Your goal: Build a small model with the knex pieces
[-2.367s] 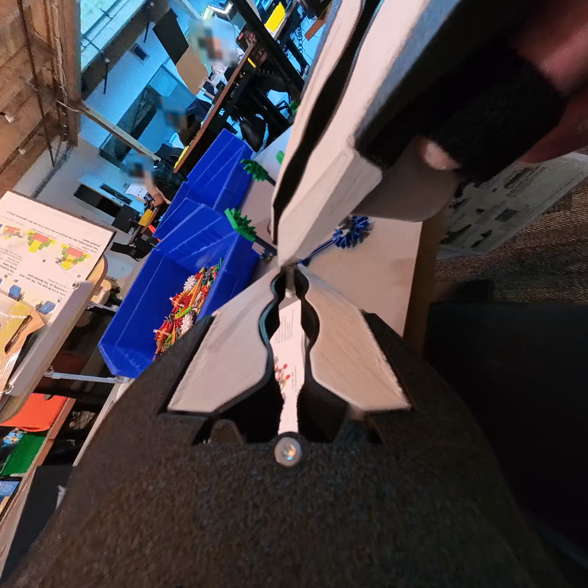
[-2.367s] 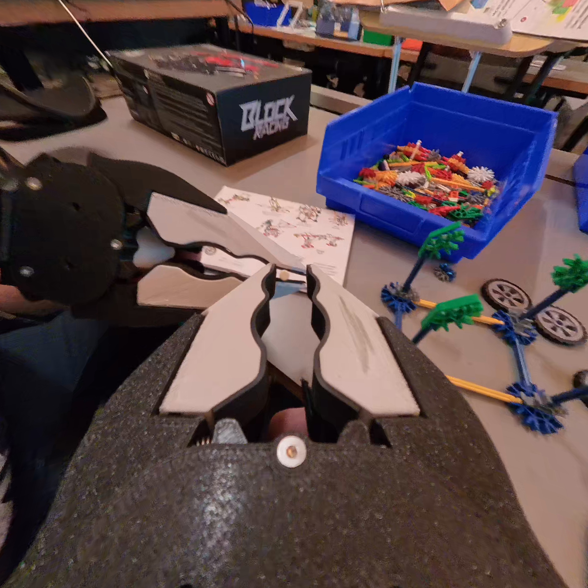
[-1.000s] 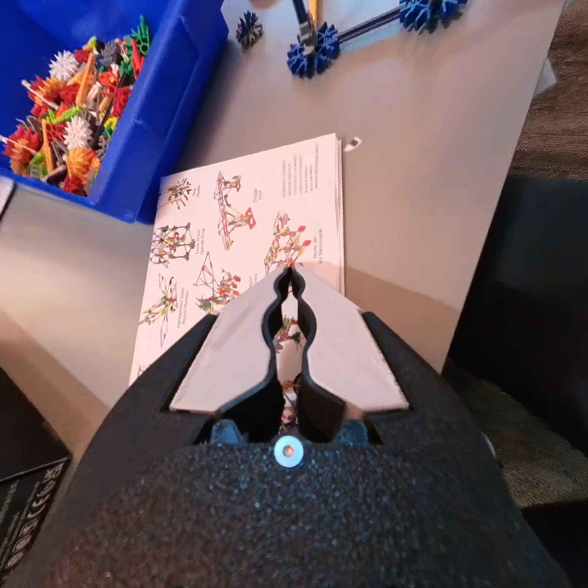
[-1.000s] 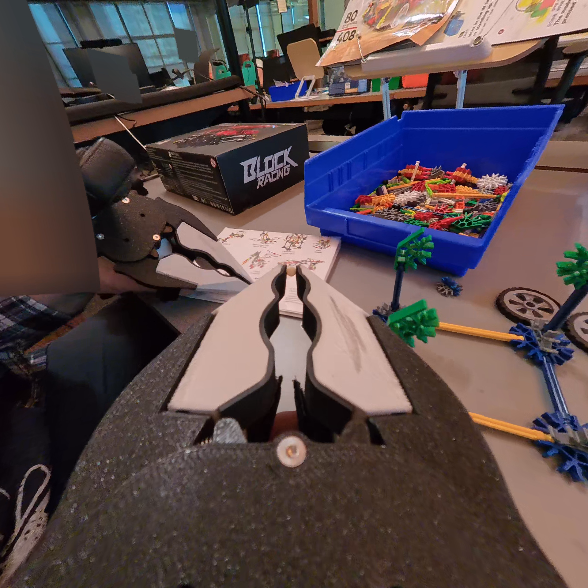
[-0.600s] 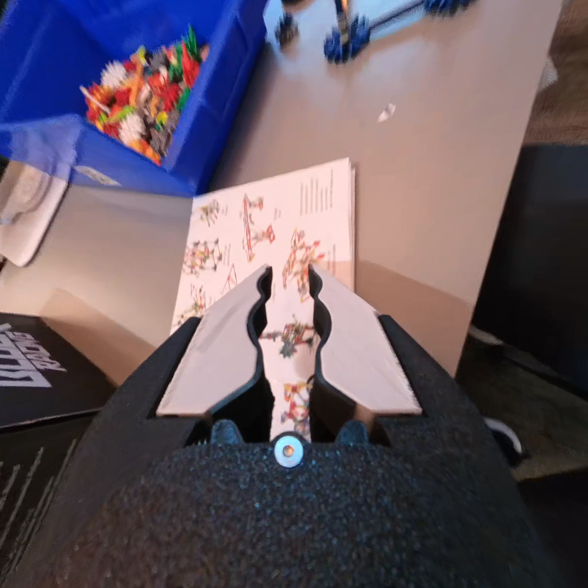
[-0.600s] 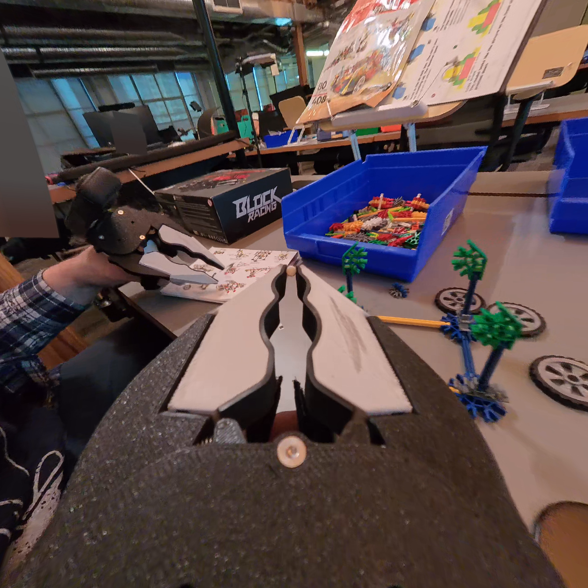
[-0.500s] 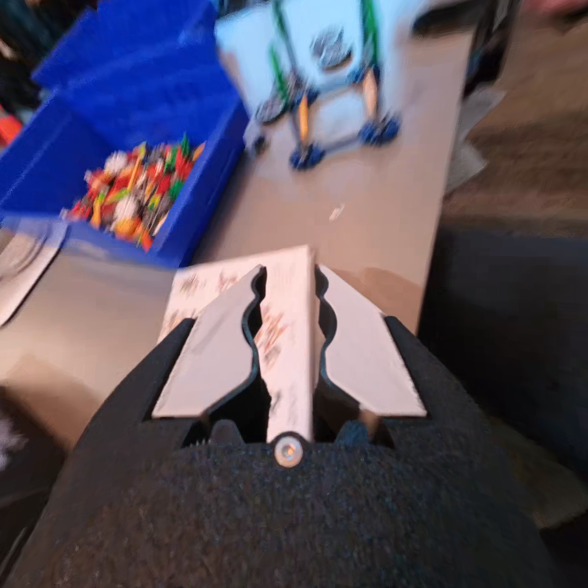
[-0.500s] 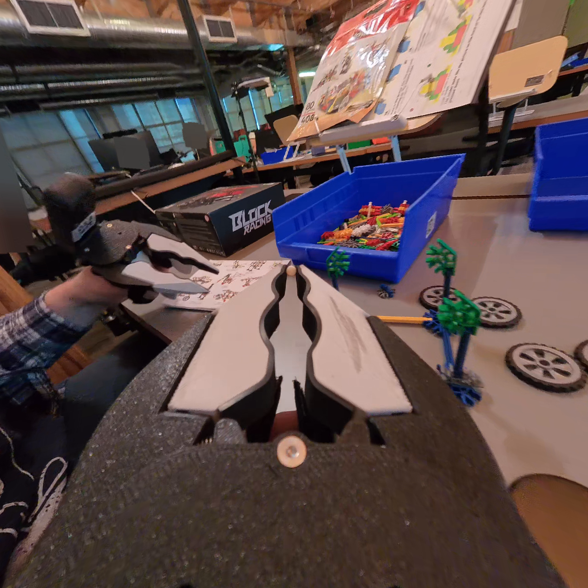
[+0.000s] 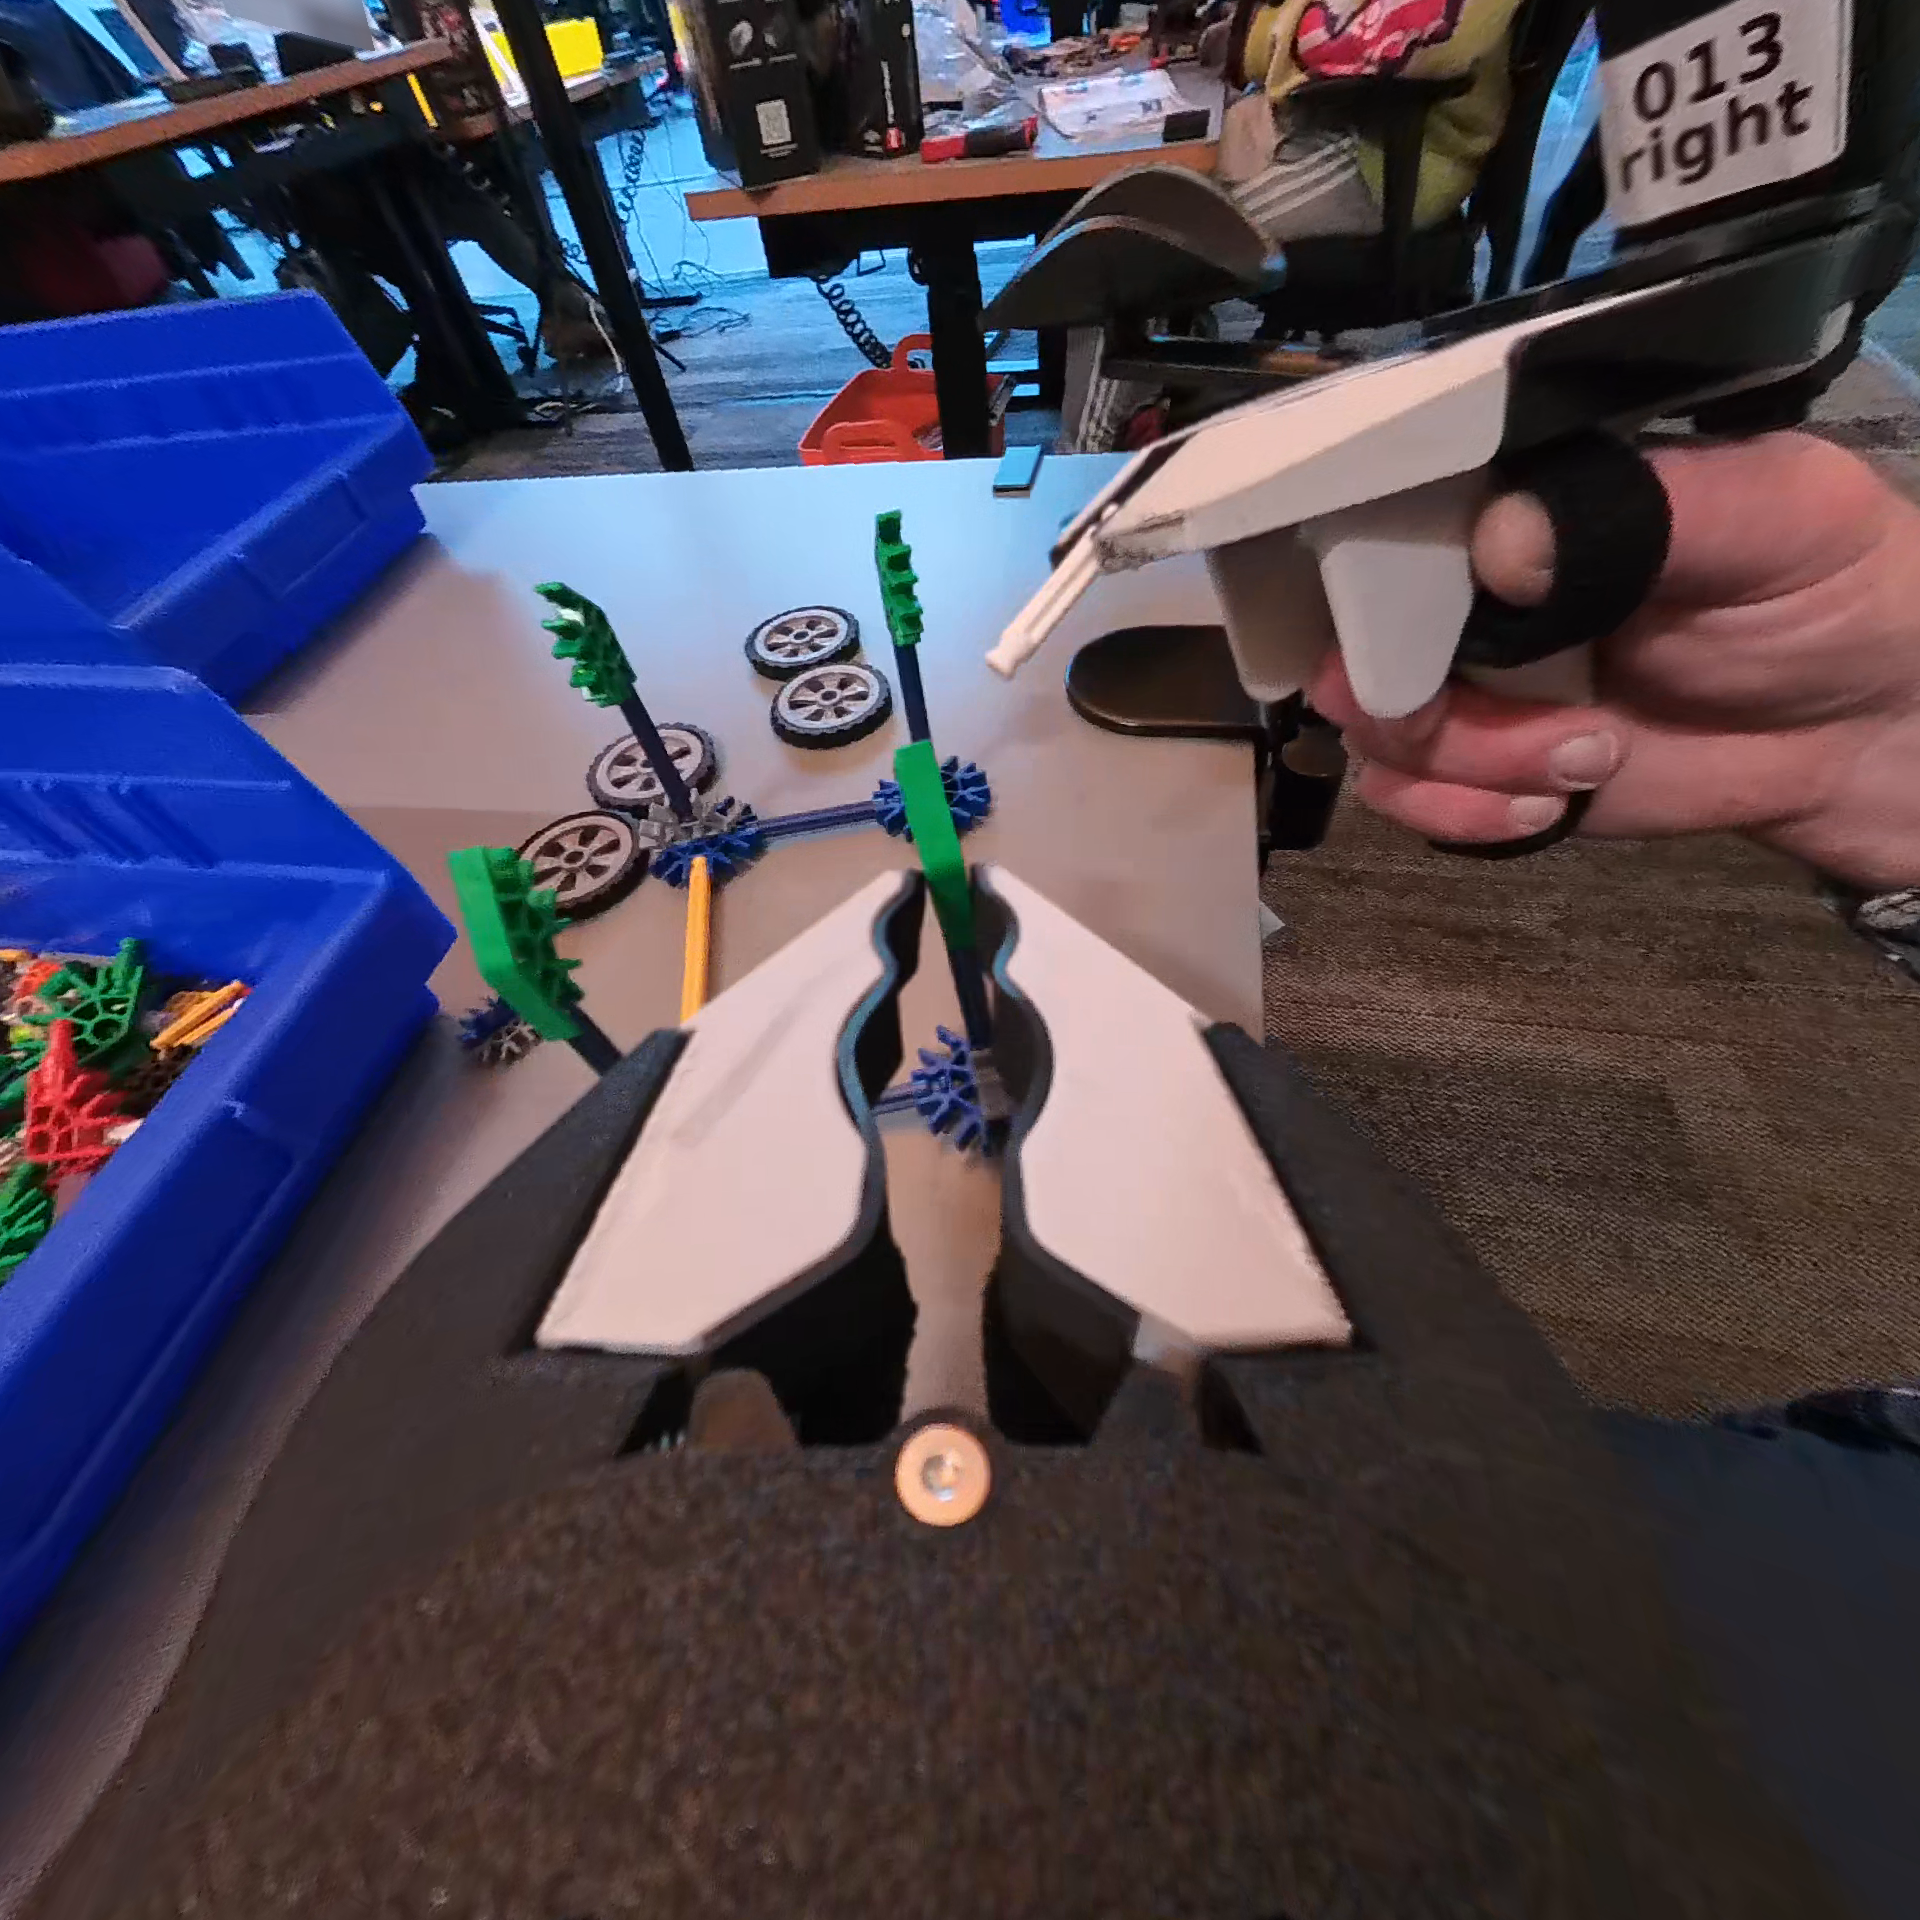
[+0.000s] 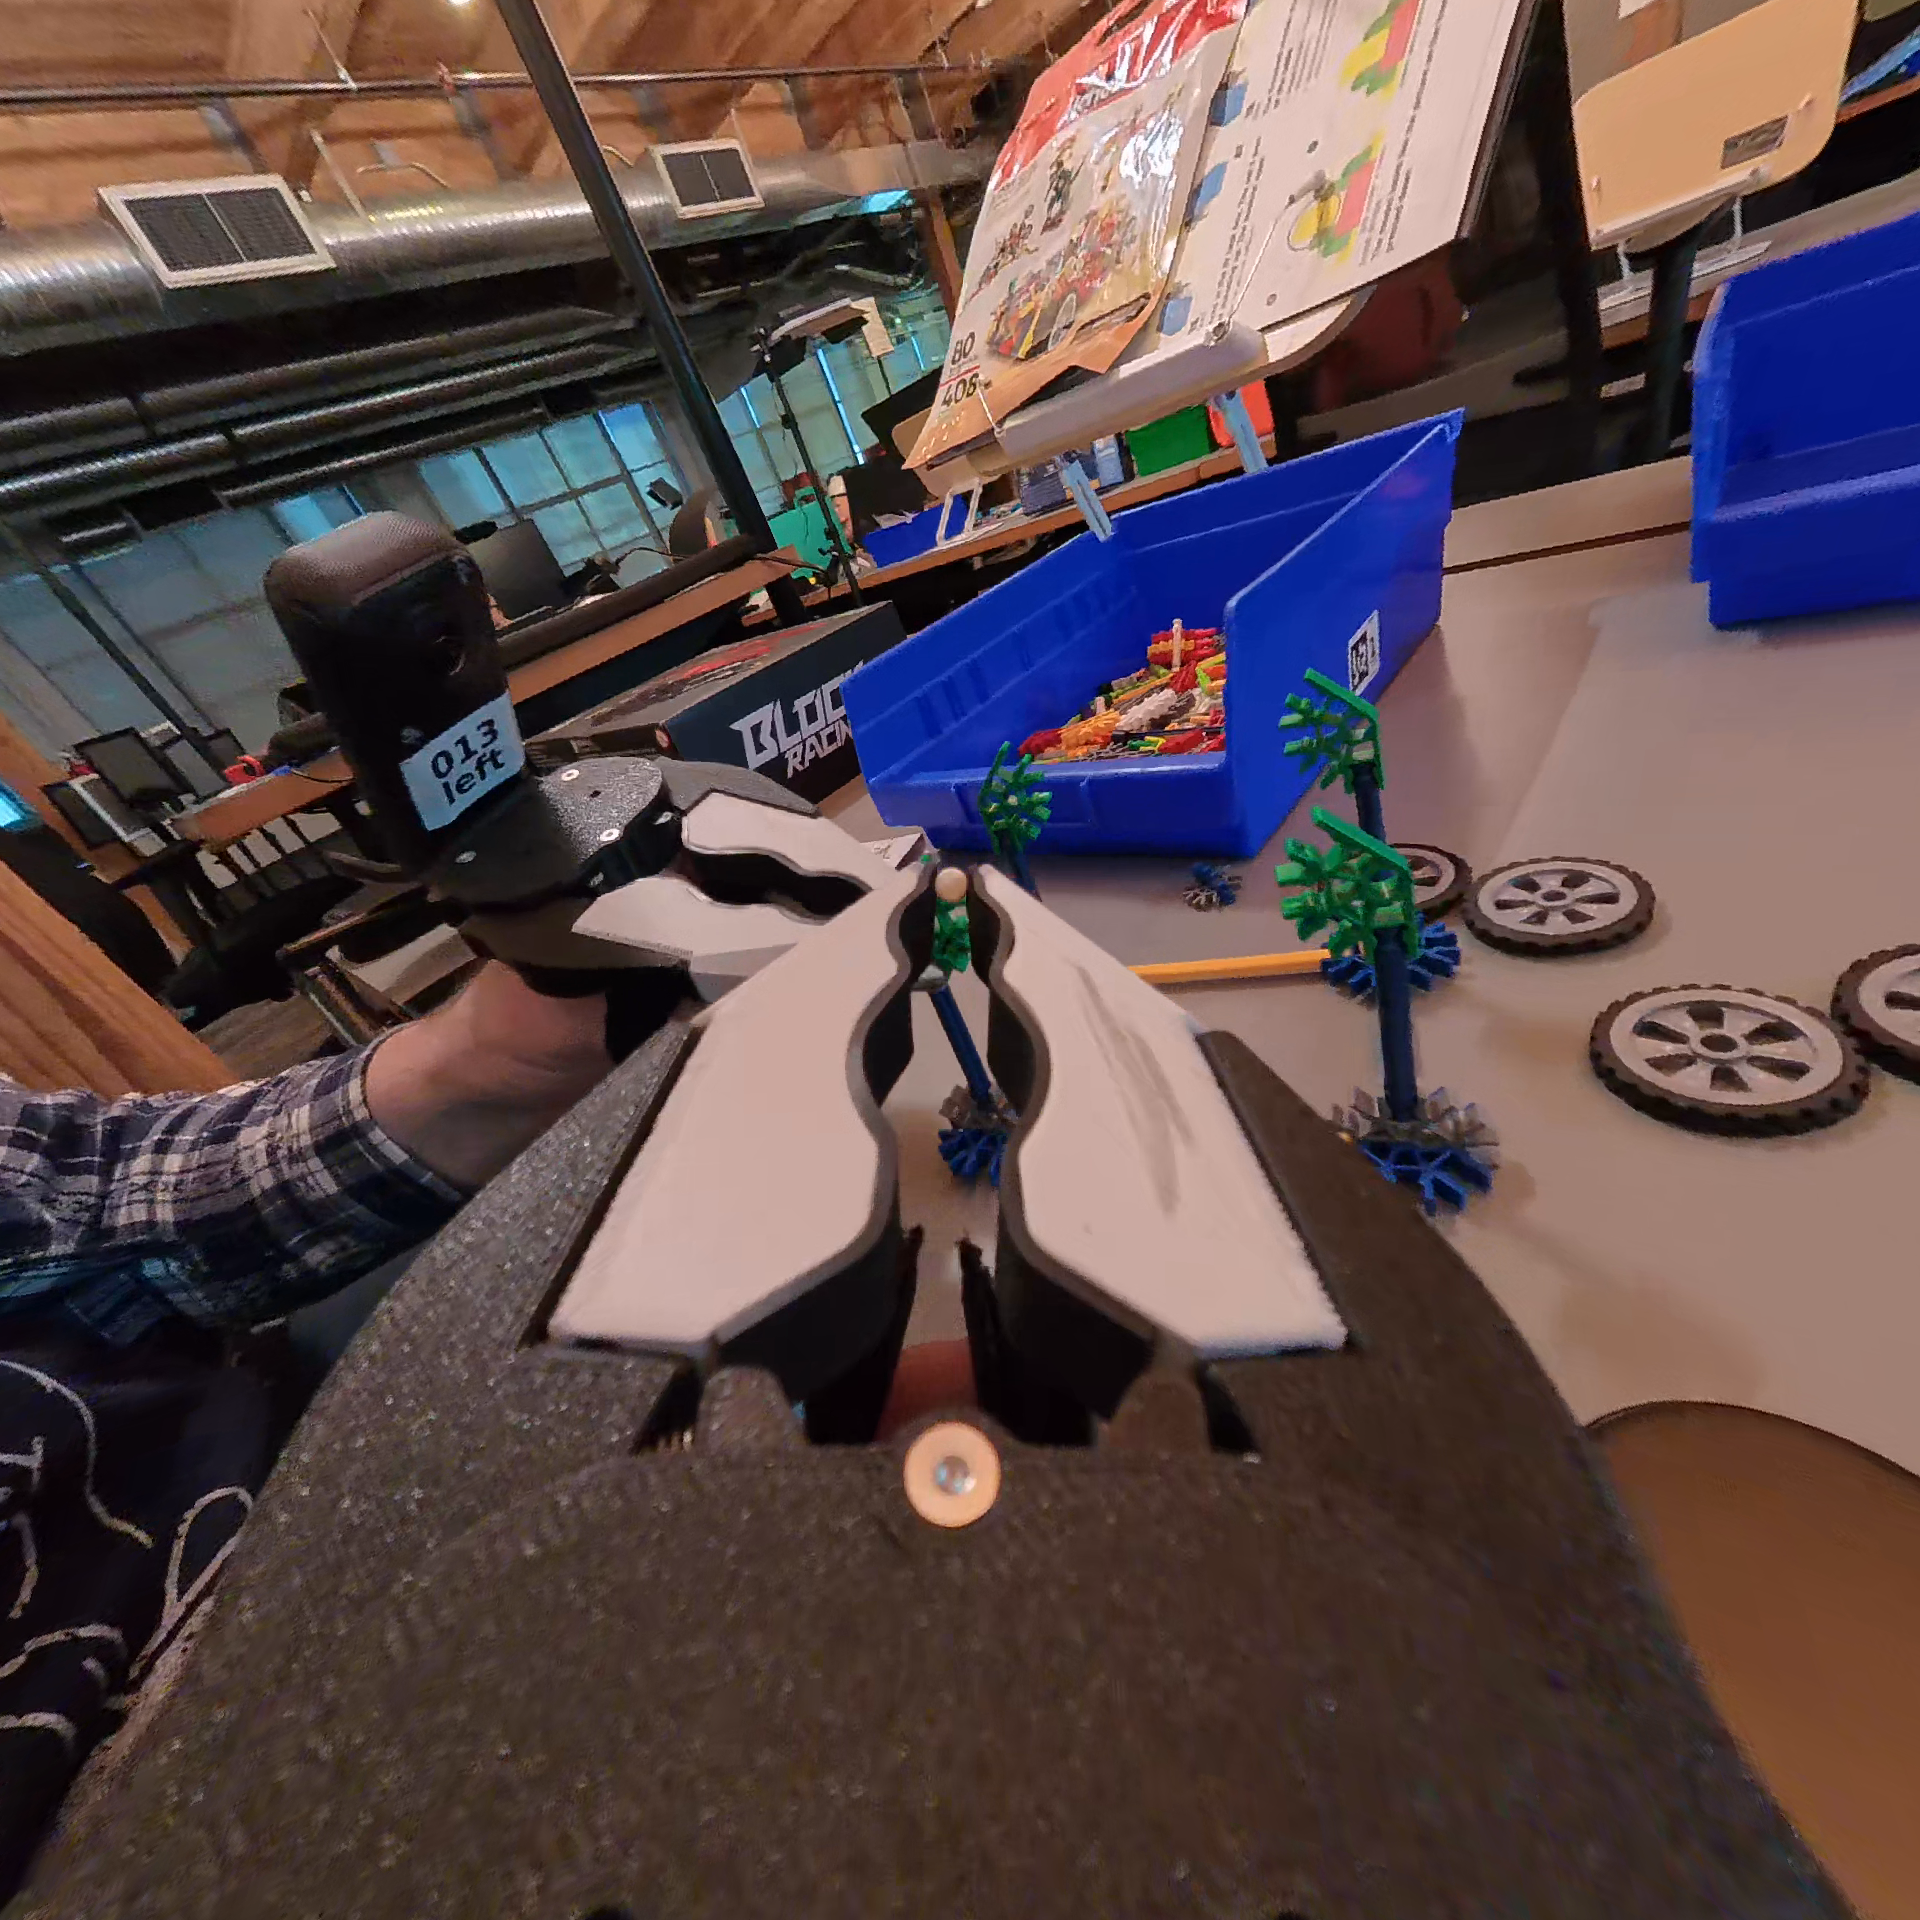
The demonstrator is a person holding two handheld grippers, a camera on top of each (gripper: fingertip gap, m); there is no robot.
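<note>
A toy frame of blue connectors [image 9: 930,800], dark blue rods and a yellow rod [image 9: 694,935] lies on the grey table [image 9: 1122,831]. Several uprights on it carry green connectors. My left gripper [image 9: 948,883] is open by a narrow gap. The nearest green-topped upright [image 9: 935,831] stands right at its tips, and I cannot tell whether they touch. My right gripper [image 10: 951,883] is shut on a thin white rod [image 9: 1039,613], whose tip [image 10: 949,885] pokes out between the fingertips. It hovers above the frame's right side in the left wrist view [image 9: 1081,540]. The left gripper [image 10: 873,883] is close by on its left.
A blue bin [image 9: 343,966] of mixed coloured pieces stands left of the frame, also in the right wrist view [image 10: 1091,810]. More blue bins [image 9: 208,468] stand behind. Grey wheels [image 9: 831,701] lie loose on the table. A black box [image 10: 769,717] sits beyond. The table edge [image 9: 1252,831] is at the right. There is about 5 centimetres between the tips of the two grippers.
My left gripper let go of the printed booklet, opened, and swung over to the toy frame. My right gripper, still shut on the white rod, rose and moved towards the frame.
</note>
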